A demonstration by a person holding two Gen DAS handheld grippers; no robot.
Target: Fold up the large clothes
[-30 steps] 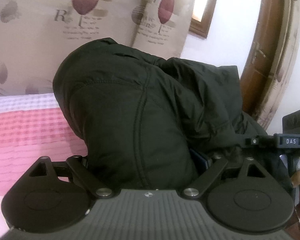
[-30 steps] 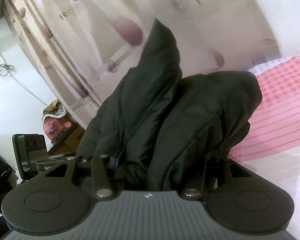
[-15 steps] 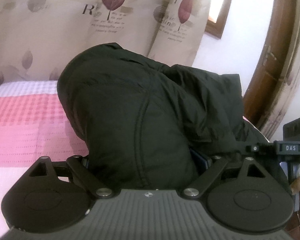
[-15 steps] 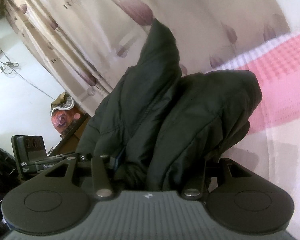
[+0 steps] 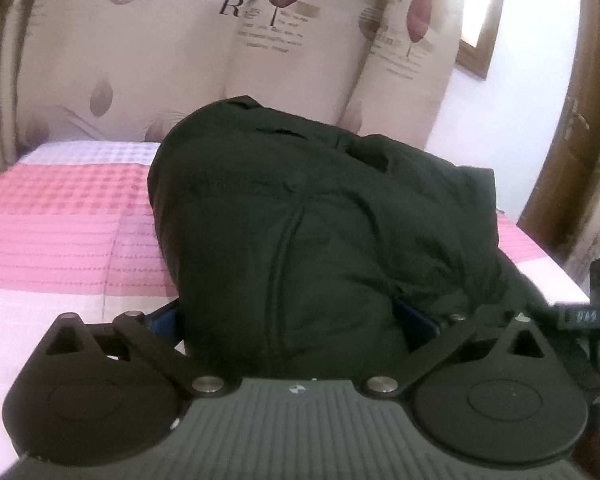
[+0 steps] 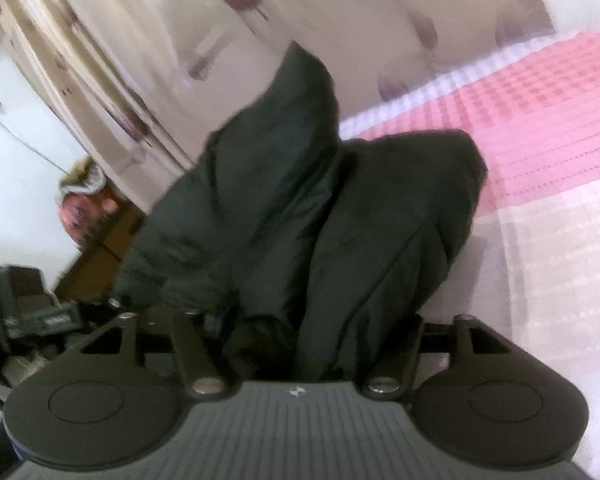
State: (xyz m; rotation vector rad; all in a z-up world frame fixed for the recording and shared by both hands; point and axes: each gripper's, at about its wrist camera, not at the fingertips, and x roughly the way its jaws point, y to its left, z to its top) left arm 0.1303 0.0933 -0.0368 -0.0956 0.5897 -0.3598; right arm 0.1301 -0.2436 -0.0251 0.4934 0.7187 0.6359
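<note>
Both grippers clamp thick bunches of the dark padded jacket (image 5: 312, 232): the left gripper (image 5: 296, 328) has its jaws closed on a bulging fold with a seam running down it, the right gripper (image 6: 312, 332) on two doubled layers rising ahead of its camera. The jacket hangs from these two grips above the pink-and-white checked bedspread (image 5: 60, 216), apparently not lying flat on it, with leaf-print curtains (image 5: 140, 48) behind. Holding it at two separate points likely keeps the bulky garment spread so it can be laid down folded.

Black jacket (image 5: 320, 232), pink-checked bedspread (image 5: 60, 216)
</note>
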